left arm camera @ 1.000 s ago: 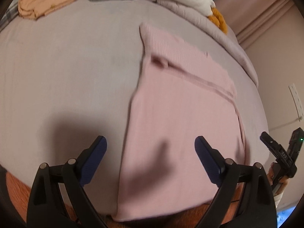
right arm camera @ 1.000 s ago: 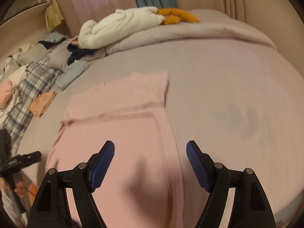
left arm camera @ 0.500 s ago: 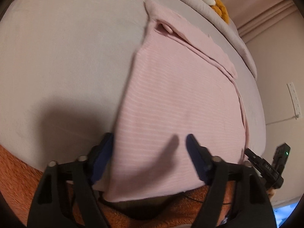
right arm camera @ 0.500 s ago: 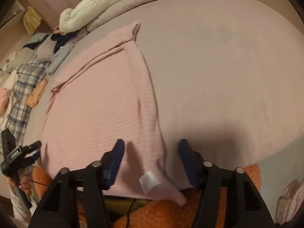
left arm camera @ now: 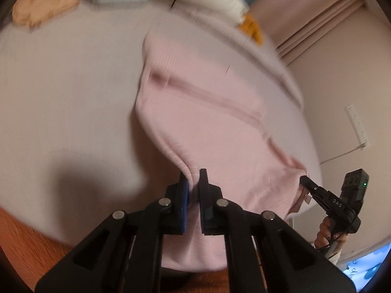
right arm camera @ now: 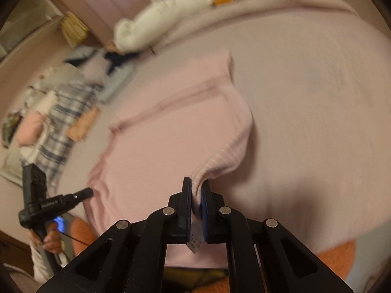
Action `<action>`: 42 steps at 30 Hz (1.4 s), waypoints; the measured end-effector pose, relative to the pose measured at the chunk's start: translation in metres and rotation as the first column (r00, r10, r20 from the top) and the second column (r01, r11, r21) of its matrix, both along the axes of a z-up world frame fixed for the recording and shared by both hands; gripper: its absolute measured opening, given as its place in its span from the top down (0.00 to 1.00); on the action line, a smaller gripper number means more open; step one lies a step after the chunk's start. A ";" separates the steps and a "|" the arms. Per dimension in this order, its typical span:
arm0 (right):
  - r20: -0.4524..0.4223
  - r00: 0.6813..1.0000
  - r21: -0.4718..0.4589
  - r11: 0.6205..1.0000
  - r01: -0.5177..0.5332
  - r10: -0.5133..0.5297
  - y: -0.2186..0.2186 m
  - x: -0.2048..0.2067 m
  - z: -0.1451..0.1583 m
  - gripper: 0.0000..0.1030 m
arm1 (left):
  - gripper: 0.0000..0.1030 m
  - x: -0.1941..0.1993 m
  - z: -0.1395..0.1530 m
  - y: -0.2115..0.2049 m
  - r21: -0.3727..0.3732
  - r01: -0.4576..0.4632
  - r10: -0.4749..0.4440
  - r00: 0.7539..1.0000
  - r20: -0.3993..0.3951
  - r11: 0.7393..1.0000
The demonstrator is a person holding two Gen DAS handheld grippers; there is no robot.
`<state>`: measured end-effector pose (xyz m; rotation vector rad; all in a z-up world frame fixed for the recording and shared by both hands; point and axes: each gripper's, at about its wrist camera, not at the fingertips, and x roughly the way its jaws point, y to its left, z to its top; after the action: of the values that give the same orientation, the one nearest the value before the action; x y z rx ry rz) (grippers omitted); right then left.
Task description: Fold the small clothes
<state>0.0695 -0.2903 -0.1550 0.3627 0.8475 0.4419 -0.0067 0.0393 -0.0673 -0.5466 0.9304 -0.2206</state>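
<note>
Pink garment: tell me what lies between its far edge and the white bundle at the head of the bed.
Only bare bedspread lies between the pink garment and the white bundle; the right wrist view shows it, blurred.

Both grippers, left gripper (left arm camera: 193, 185) and right gripper (right arm camera: 196, 196), have just closed on the pink garment (left arm camera: 210, 122), apparently lifting its hem (blurred).

The left tool (left arm camera: 193, 183) is pointed steeply downward, its jaws just closed and pinched on pink fabric. The right tool (right arm camera: 196, 193) is likewise angled down, its jaws just closed on a fold of the same fabric. Each tool is gripped by a hand at its handle: the right hand (left arm camera: 326, 232) and the left hand (right arm camera: 50, 240) are partly seen.
</note>
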 end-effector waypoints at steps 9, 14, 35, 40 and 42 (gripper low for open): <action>0.111 0.991 -0.006 0.997 0.078 -0.077 0.005 0.068 0.026 0.92 | 0.93 0.068 0.009 0.015 0.084 -0.054 0.047 0.996 0.082 0.995; 0.034 0.993 -0.057 0.992 0.114 -0.112 0.011 0.105 0.001 0.92 | 0.93 0.096 -0.030 0.016 0.149 -0.057 0.057 0.998 0.002 0.987; -0.052 0.987 -0.045 0.988 0.148 -0.150 -0.030 0.080 -0.011 0.56 | 0.39 0.050 -0.038 0.037 0.136 -0.029 0.034 0.999 -0.028 0.990; -0.090 0.985 -0.034 0.989 0.142 -0.145 -0.032 0.064 -0.035 0.56 | 0.39 0.026 -0.059 0.038 0.093 -0.030 0.038 0.995 -0.088 0.995; -0.110 0.982 -0.019 0.989 0.150 -0.151 -0.028 0.068 -0.042 0.56 | 0.39 0.021 -0.070 0.039 0.065 -0.044 0.052 0.990 -0.127 0.997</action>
<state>0.1371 -0.3182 -0.1966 0.4411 0.9232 0.2783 0.0138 0.0786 -0.1375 -0.5299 1.0450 -0.1135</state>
